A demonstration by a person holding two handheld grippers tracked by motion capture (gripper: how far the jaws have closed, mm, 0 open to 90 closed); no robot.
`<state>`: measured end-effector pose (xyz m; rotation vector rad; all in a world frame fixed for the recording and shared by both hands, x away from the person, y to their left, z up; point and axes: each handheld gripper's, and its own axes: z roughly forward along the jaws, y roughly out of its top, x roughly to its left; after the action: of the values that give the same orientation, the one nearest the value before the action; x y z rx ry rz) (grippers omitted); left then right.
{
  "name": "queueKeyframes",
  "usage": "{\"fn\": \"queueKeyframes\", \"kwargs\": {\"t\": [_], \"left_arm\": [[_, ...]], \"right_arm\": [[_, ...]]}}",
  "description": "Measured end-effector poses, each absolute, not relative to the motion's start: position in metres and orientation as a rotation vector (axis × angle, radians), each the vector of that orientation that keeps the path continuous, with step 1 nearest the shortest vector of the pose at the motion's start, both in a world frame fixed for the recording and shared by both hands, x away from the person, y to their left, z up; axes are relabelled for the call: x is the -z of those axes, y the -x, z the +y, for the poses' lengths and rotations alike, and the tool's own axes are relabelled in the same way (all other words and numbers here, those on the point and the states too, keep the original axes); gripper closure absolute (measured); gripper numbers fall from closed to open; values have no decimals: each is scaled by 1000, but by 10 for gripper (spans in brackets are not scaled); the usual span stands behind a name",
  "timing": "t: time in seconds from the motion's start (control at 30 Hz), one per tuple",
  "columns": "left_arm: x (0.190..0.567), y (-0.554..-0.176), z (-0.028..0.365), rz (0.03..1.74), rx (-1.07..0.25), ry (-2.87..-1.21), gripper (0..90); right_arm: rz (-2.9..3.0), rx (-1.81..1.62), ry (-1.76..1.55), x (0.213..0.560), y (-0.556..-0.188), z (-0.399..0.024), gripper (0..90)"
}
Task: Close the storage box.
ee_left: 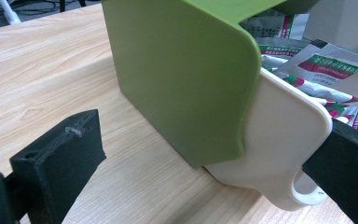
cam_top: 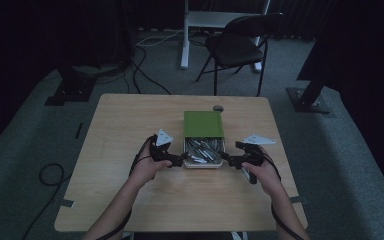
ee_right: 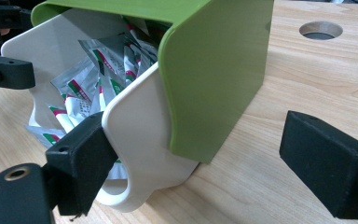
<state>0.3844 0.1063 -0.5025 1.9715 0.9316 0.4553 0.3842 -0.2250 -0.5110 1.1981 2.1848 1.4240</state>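
Observation:
A green box sleeve [cam_top: 203, 123] lies on the wooden table [cam_top: 130, 125], and its white drawer [cam_top: 203, 161] is slid partly out toward me. Several foil sachets [cam_top: 203, 149] with red and green print fill the drawer. My left gripper [cam_top: 176, 161] stands open at the drawer's near left corner; in the left gripper view the drawer's [ee_left: 279, 140] rounded corner and loop handle sit between its jaws. My right gripper [cam_top: 231, 161] stands open at the near right corner. In the right gripper view its jaws straddle the drawer wall [ee_right: 140, 135] and the sleeve [ee_right: 214, 70], beside the sachets [ee_right: 98, 79].
A round hole [cam_top: 218, 107] is cut in the table just behind the box, also seen in the right gripper view as the hole [ee_right: 320, 29]. A black folding chair [cam_top: 237, 47] and a white desk leg [cam_top: 184, 35] stand beyond the table. Cables [cam_top: 145, 75] run over the floor.

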Motion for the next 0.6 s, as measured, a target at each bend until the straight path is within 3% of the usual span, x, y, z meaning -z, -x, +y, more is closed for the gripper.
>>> {"fn": "queueKeyframes", "kwargs": {"t": [0.6], "left_arm": [[501, -399, 103, 939, -512, -1973, 21]], "right_arm": [[2135, -1393, -1253, 509, -398, -220, 114]]}}
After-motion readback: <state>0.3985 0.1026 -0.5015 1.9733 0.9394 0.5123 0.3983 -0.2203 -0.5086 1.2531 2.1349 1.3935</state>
